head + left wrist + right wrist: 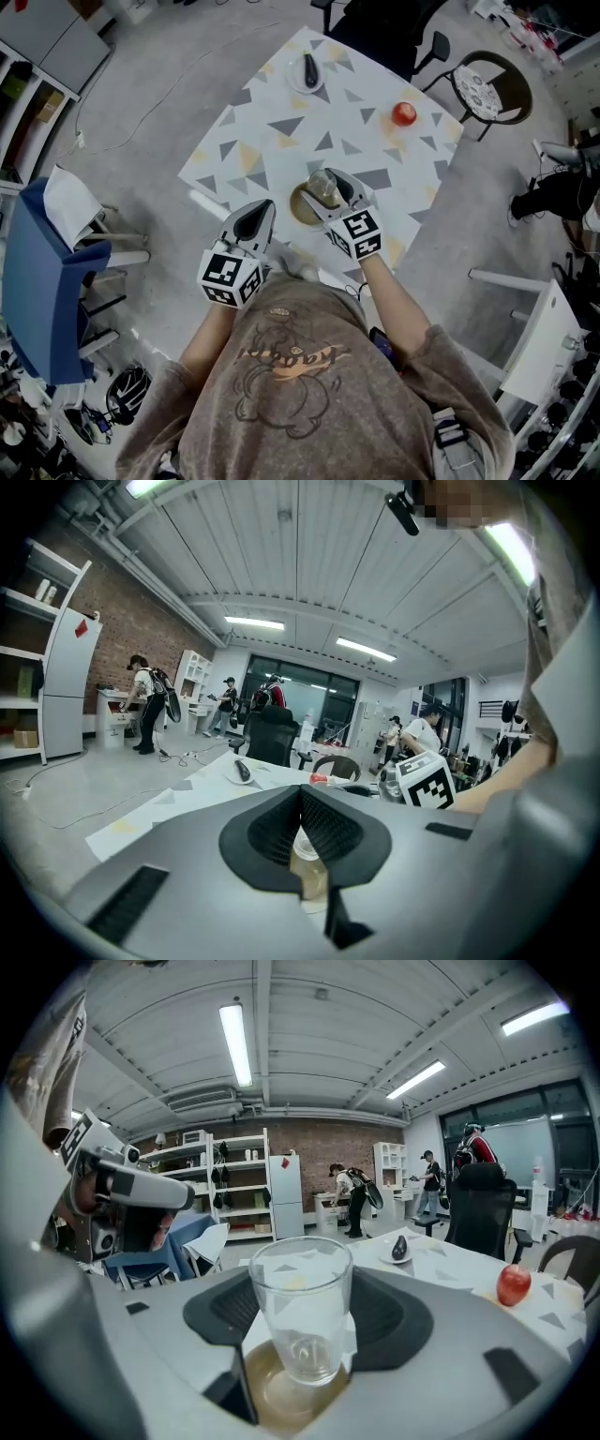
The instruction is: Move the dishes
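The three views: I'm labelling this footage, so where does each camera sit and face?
Head view: on the person's head, facing steeply down at the table; shows torso, forearms, left gripper, right gripper.
Left gripper view: on that gripper, facing across the table; shows its closed jaws.
Right gripper view: on that gripper, facing the glass between its open jaws.
Shared: all three show the glass.

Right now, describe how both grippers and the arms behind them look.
The left gripper and right gripper are grey shells with black ribbed jaw pads. Each carries a white cube with black square markers. The grey-brown top's sleeves end near the elbows.
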`<action>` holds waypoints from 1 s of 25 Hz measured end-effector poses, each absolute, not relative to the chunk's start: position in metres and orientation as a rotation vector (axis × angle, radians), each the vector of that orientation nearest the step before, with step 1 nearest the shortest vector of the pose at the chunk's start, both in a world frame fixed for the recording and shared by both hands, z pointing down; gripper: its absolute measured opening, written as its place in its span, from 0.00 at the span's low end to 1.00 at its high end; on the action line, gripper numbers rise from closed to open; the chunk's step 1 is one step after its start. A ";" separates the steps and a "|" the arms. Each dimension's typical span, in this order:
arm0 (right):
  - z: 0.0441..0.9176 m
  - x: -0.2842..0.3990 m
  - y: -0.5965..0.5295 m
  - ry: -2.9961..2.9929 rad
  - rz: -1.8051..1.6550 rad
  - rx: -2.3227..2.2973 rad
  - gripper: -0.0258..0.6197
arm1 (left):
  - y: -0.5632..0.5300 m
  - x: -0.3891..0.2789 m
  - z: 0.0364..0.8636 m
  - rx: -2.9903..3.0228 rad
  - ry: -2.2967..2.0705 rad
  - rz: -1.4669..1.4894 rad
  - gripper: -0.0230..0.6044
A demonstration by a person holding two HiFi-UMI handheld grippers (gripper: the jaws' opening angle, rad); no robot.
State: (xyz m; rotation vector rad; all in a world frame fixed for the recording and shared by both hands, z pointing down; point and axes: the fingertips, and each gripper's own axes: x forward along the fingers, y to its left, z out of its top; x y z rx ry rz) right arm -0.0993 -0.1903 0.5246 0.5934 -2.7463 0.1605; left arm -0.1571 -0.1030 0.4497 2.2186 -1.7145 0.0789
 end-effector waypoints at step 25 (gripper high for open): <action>0.498 0.016 -0.312 -2.662 0.187 1.061 0.49 | -0.139 -0.120 0.452 2.312 -1.555 0.098 0.06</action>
